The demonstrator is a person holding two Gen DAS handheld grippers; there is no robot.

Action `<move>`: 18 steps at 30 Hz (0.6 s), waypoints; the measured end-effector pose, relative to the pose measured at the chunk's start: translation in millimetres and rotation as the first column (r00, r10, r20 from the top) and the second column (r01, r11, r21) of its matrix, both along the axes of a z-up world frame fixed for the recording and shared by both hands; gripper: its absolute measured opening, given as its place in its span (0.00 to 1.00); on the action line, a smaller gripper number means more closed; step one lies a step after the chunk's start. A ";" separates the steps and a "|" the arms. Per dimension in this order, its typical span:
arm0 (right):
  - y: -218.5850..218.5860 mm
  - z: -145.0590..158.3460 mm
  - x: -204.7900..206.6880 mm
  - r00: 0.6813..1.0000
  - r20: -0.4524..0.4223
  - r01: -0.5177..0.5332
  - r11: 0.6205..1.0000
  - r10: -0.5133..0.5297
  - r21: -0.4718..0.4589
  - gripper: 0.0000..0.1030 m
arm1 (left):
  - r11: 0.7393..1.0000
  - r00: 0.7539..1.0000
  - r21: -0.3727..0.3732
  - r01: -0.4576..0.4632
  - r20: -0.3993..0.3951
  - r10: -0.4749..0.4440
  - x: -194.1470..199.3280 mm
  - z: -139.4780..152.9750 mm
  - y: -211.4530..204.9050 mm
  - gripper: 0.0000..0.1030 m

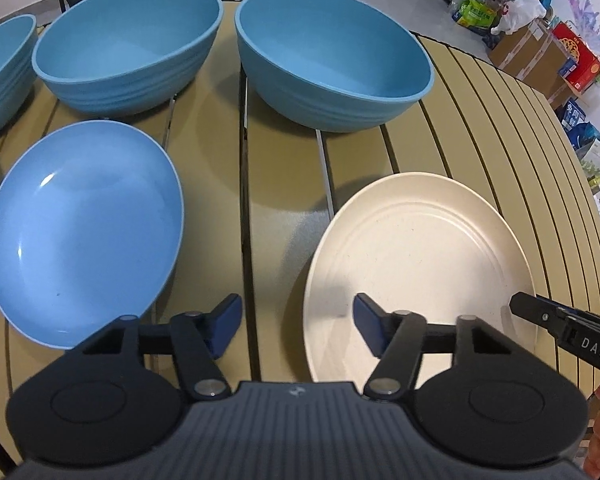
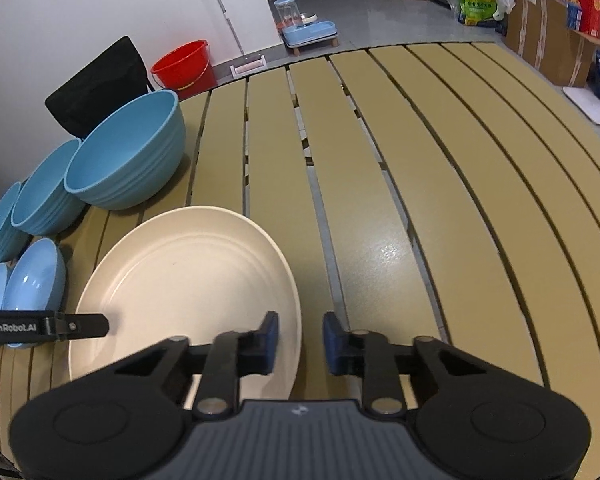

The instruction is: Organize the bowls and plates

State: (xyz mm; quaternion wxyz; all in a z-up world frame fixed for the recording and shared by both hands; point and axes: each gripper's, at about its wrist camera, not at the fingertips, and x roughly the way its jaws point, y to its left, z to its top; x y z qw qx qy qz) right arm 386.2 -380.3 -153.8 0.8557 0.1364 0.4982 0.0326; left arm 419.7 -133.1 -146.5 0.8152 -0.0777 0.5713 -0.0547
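A cream plate (image 1: 420,264) lies on the slatted table, also in the right wrist view (image 2: 184,284). My left gripper (image 1: 296,326) is open; its jaws straddle the plate's left rim just above it. My right gripper (image 2: 300,340) is open with the plate's right rim between its jaws; its finger shows in the left wrist view (image 1: 556,320). A shallow blue plate (image 1: 84,232) lies left of the cream one. Two big blue bowls (image 1: 128,40) (image 1: 332,56) stand behind, a third (image 1: 0,72) at the far left.
The tan slatted table (image 2: 420,200) stretches right of the plate. In the right wrist view the blue bowls (image 2: 128,156) and blue plates (image 2: 32,280) line its left edge. A black chair (image 2: 96,84), red bucket (image 2: 184,64) and boxes (image 2: 548,28) stand on the floor beyond.
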 end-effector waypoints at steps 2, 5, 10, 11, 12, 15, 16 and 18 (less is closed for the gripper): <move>-1.1 -1.3 -0.1 1.000 -0.001 0.001 1.000 -0.001 0.013 0.16 | 1.000 1.000 -0.001 0.000 0.001 0.000 0.1 -0.1 -0.8 0.51; -2.8 -2.2 2.7 1.000 0.003 0.006 1.000 -0.006 0.030 0.12 | 1.000 1.000 -0.011 -0.008 0.003 0.008 -0.1 -0.2 -0.2 0.45; -4.5 -5.9 3.2 1.000 -0.003 0.015 0.998 -0.015 0.068 0.07 | 0.999 1.000 -0.041 -0.004 -0.007 0.004 -0.1 0.1 -0.4 0.23; -4.9 -6.6 2.7 1.000 -0.002 0.019 0.997 -0.019 0.077 0.07 | 0.999 1.000 -0.040 -0.003 -0.007 0.003 -0.2 0.1 -0.9 0.19; -5.0 -6.8 2.4 1.000 -0.001 0.023 0.996 -0.023 0.081 0.06 | 0.999 1.000 -0.042 -0.002 -0.010 0.001 0.0 -0.3 -1.3 0.15; -6.1 -7.0 2.8 1.000 0.002 0.030 0.995 -0.030 0.094 0.06 | 0.999 1.000 -0.035 0.002 -0.009 -0.002 -0.5 0.1 -2.5 0.14; -6.2 -6.9 2.6 0.999 0.002 0.031 0.995 -0.032 0.097 0.06 | 0.999 1.000 -0.032 0.004 -0.008 -0.004 -0.6 0.0 -3.0 0.14; -7.0 -6.1 1.0 0.999 0.005 0.034 0.994 -0.034 0.103 0.05 | 1.000 1.000 -0.029 0.004 -0.007 -0.005 -0.6 -0.2 -3.2 0.14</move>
